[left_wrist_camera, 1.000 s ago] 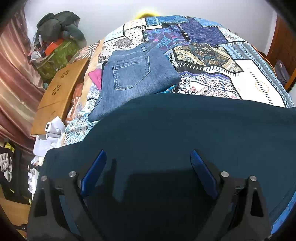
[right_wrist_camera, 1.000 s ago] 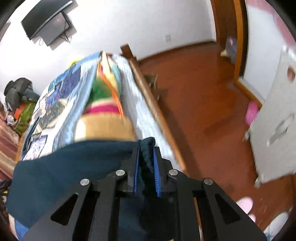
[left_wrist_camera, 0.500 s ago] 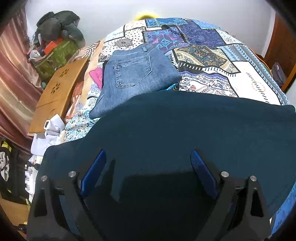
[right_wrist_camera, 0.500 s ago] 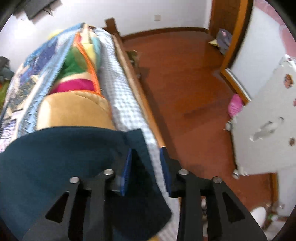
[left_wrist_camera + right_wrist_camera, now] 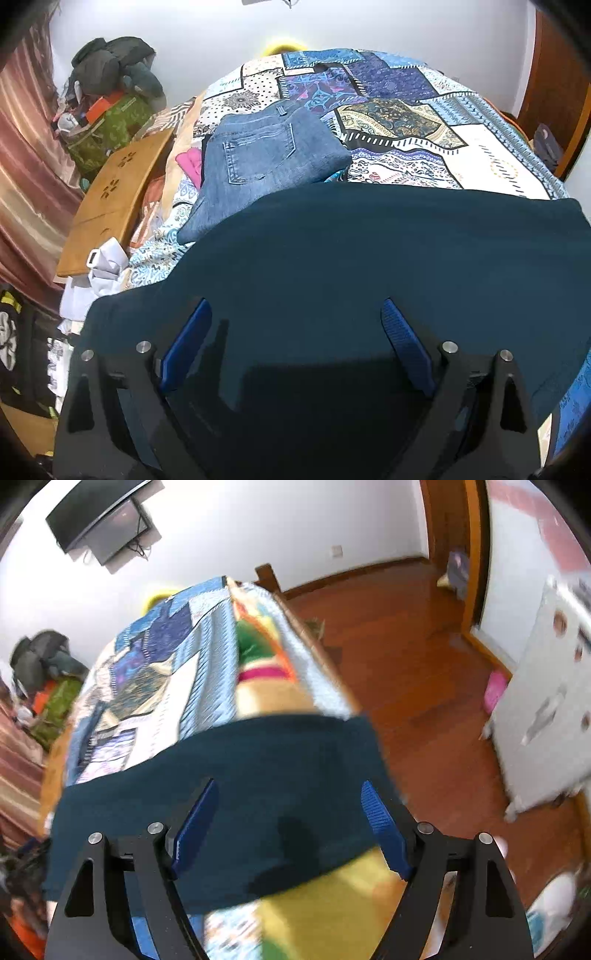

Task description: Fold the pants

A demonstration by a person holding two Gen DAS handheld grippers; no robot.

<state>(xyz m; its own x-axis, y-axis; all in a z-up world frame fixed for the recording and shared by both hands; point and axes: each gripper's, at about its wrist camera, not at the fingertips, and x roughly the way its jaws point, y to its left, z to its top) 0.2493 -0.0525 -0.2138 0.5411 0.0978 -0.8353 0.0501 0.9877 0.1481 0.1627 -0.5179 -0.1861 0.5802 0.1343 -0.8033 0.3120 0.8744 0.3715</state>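
Dark teal pants (image 5: 369, 258) lie spread flat across the near end of the patchwork bed cover (image 5: 480, 147). My left gripper (image 5: 295, 332) is open and hovers over them, holding nothing. In the right wrist view the same pants (image 5: 229, 775) lie across the bed, one end reaching the bed's right side. My right gripper (image 5: 288, 812) is open above them and empty.
Folded blue jeans (image 5: 266, 158) lie on the bed beyond the teal pants. A wooden board (image 5: 114, 195), white cloth and piled bags (image 5: 110, 92) are at the left. A wooden floor (image 5: 424, 664) and a white cabinet (image 5: 546, 701) lie to the right of the bed.
My right gripper opened and let go of the teal pants' edge, then drew back above them. The pants now lie flat. My left gripper stayed open and hardly moved.
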